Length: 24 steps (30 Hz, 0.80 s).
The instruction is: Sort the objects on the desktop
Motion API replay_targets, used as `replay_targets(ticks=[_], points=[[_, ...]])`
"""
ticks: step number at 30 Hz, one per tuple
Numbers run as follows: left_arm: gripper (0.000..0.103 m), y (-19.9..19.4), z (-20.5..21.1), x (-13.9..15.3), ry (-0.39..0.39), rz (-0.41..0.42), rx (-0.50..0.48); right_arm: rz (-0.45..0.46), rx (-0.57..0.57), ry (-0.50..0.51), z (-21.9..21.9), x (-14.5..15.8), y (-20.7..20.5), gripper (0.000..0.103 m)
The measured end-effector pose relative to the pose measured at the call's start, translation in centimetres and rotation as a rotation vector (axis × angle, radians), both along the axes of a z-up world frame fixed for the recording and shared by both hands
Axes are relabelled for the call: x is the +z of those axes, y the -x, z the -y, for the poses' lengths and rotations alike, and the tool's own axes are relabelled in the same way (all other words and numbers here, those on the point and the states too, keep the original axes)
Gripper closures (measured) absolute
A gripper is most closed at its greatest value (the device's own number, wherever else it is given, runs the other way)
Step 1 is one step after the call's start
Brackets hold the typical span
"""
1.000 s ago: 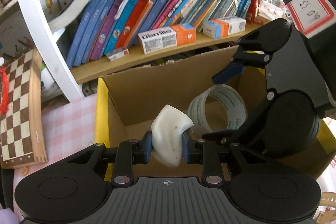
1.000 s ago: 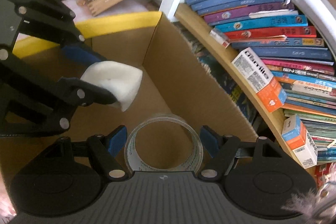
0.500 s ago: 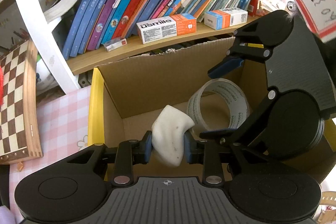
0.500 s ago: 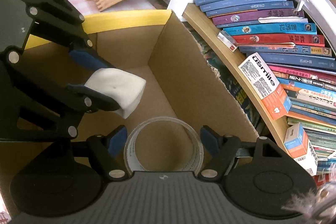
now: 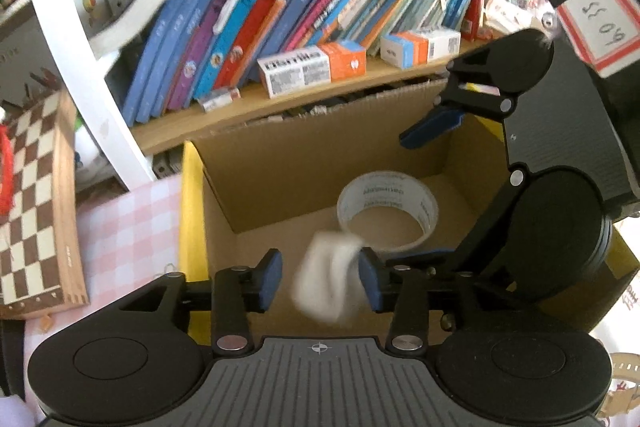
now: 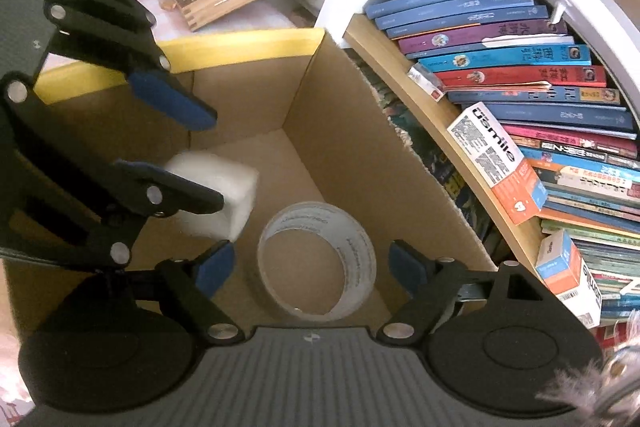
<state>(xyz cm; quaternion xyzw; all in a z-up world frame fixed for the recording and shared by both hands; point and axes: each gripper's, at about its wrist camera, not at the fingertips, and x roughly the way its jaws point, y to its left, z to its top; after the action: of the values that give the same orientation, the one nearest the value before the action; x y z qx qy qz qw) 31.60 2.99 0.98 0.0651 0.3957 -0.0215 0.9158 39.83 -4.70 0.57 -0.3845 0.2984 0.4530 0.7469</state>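
1. The left tool (image 5: 320, 281) hangs over the cardboard box (image 5: 304, 163). Its jaws have just been opening and stand apart; the white foam block (image 5: 326, 277) appears motion-blurred between them, clear of the left pad.
2. The right tool (image 6: 310, 265) has also just been opening. Its jaws stand wide, clear of the tape roll (image 6: 316, 261).
3. The right wrist view shows the foam block (image 6: 218, 193) low in the box near the left wall, and the tape roll resting on the box floor; the left wrist view shows the tape roll (image 5: 387, 217) towards the back wall.
4. Only the left wrist view shows the pink checked counter (image 5: 132, 231) left of the box's yellow flap (image 5: 190, 223).
5. Earlier, the left tool clamped the foam block and the tape roll sat upright between the right pads.
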Motion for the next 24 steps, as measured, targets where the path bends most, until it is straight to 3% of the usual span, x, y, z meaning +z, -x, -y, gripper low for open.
replay_targets(ticks=[9,14,24], points=[[0.036,2.2,0.0,2.8,0.003,0.101,0.007,-0.009,-0.070,-0.088,1.9,2.4,0.7,0.018],[0.020,3.7,0.6,4.0,-0.012,0.151,0.003,-0.009,-0.119,-0.136,3.4,3.7,1.3,0.014],[0.013,7.2,1.4,5.9,-0.010,0.226,-0.006,-0.011,-0.228,-0.237,6.4,5.9,4.1,0.012]])
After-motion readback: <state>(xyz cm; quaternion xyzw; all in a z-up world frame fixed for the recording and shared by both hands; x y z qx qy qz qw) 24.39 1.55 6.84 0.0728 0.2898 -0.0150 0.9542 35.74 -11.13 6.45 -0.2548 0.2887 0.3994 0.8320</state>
